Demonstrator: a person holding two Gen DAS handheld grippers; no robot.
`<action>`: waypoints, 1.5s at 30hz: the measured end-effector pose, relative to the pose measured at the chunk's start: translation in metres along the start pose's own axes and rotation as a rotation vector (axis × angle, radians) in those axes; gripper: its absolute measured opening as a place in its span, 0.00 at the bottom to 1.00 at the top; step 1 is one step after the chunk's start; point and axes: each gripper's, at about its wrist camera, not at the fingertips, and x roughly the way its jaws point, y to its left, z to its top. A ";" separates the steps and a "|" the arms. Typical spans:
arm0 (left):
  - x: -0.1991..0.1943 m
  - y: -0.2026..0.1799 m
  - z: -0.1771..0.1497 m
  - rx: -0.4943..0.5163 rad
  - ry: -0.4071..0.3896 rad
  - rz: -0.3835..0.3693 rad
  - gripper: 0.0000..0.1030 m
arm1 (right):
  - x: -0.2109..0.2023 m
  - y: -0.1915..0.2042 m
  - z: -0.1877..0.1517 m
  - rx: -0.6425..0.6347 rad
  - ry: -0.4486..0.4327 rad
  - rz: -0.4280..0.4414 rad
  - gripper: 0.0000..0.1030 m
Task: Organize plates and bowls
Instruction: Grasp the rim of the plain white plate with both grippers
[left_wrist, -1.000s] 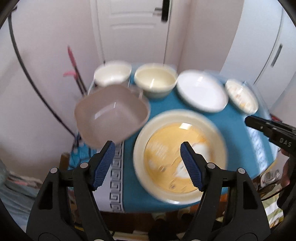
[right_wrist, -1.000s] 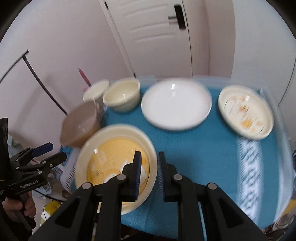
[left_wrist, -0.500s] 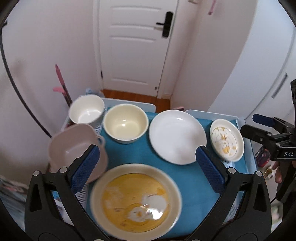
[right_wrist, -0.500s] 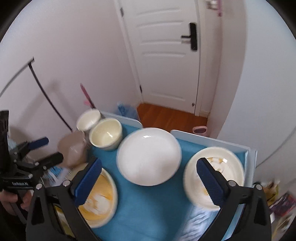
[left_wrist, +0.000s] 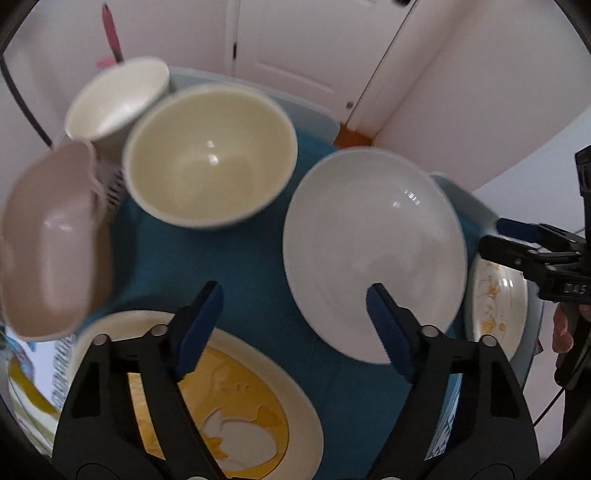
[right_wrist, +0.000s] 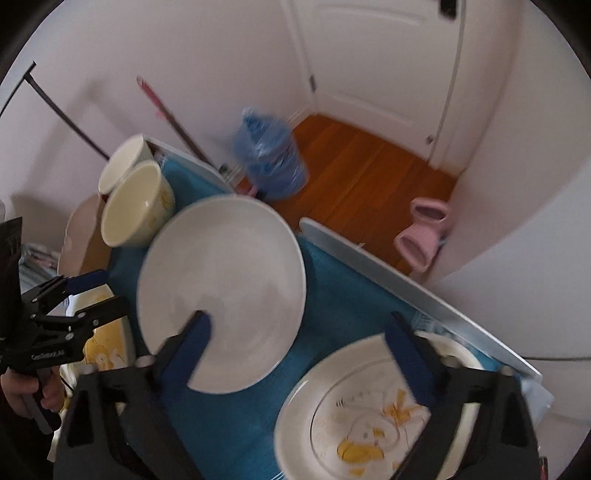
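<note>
On a blue cloth (left_wrist: 229, 266) lie a plain white plate (left_wrist: 373, 251), a cream bowl (left_wrist: 210, 155), a white bowl (left_wrist: 114, 99), a beige square bowl (left_wrist: 51, 240), a large yellow-patterned plate (left_wrist: 236, 398) and a small patterned plate (left_wrist: 495, 306). My left gripper (left_wrist: 291, 314) is open above the cloth between the large plate and the white plate. My right gripper (right_wrist: 299, 347) is open, low over the white plate (right_wrist: 221, 288) and the small patterned plate (right_wrist: 354, 417); it also shows in the left wrist view (left_wrist: 517, 240).
A white door (right_wrist: 373, 55) and wood floor (right_wrist: 354, 166) lie beyond the table. A blue water jug (right_wrist: 269, 155) and pink slippers (right_wrist: 424, 229) sit on the floor. A table rim (right_wrist: 406, 280) edges the cloth.
Both grippers have dropped closer to the table. The left one has narrowed its opening somewhat. The right one has moved toward the small patterned plate.
</note>
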 end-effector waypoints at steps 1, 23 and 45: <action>0.009 -0.001 -0.001 -0.003 0.022 0.001 0.67 | 0.012 -0.003 0.000 -0.013 0.028 0.017 0.67; 0.033 -0.024 -0.012 0.004 0.041 0.003 0.22 | 0.056 0.000 -0.007 -0.101 0.083 0.099 0.20; -0.046 -0.050 -0.052 0.116 -0.107 0.031 0.22 | -0.001 0.017 -0.029 -0.125 -0.109 0.046 0.20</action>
